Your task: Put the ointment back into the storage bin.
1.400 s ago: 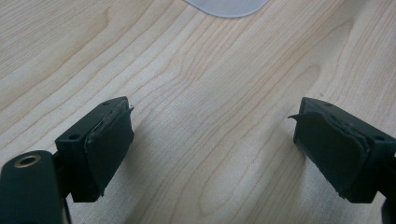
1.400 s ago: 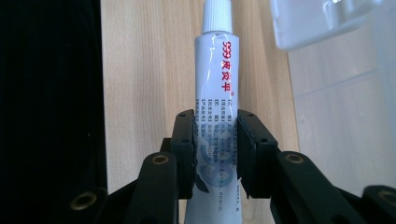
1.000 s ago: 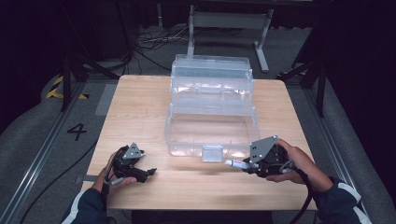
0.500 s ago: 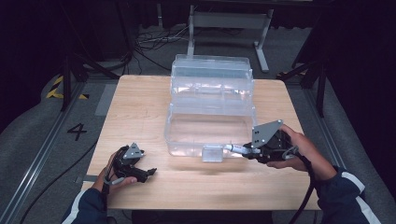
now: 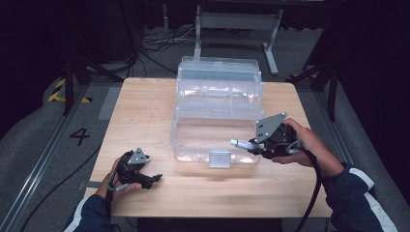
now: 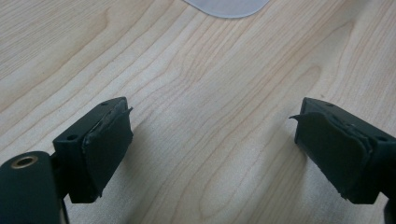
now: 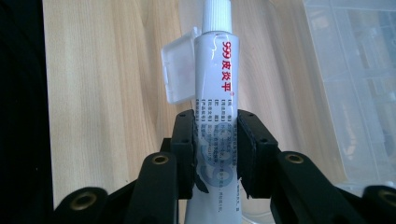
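Right gripper [image 5: 243,143] has lifted the tube [image 7: 215,98] toward the box [image 5: 215,140] — clamped low, it could swing and clip the rim. Left gripper [image 6: 212,140] rests open.

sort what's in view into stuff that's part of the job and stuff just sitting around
Part of the job:
- white squeeze tube with red lettering and white cap, clamped in the right hand-held gripper
- open clear plastic storage box with hinged lid

Just there:
- left hand-held gripper, open, holding nothing
- light wooden table
- grey metal stand behind the table
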`<state>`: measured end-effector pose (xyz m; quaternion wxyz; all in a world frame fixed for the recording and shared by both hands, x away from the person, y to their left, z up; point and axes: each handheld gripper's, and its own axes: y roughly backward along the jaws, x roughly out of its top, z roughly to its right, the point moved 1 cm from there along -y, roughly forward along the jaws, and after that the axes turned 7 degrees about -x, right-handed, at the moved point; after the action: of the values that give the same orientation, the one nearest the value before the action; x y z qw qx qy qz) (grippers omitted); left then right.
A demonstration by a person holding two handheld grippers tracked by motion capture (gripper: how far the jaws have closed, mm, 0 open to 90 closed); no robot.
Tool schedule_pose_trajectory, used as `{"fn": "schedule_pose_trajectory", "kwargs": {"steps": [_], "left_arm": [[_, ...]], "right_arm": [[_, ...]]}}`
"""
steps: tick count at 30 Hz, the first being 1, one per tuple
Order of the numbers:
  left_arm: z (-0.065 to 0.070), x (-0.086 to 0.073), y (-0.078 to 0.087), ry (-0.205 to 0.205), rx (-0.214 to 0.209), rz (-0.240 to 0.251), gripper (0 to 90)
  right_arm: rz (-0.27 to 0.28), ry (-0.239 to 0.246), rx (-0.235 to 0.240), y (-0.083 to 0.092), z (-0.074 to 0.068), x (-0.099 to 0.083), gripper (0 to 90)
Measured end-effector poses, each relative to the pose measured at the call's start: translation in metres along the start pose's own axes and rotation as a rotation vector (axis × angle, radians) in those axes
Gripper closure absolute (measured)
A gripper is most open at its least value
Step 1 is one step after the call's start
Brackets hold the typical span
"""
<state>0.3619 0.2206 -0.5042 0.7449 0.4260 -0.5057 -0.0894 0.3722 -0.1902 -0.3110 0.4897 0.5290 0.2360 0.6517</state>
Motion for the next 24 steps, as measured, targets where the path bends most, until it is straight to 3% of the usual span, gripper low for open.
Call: {"fn": "schedule_pose_trajectory", "kwargs": {"steps": [24], "left_arm": [[0.0, 0.0, 0.0, 0.0, 0.0, -0.001, 10.8]], "right_arm": [[-0.073, -0.037, 0.007, -0.025, 0.037, 0.006, 70.5]]}}
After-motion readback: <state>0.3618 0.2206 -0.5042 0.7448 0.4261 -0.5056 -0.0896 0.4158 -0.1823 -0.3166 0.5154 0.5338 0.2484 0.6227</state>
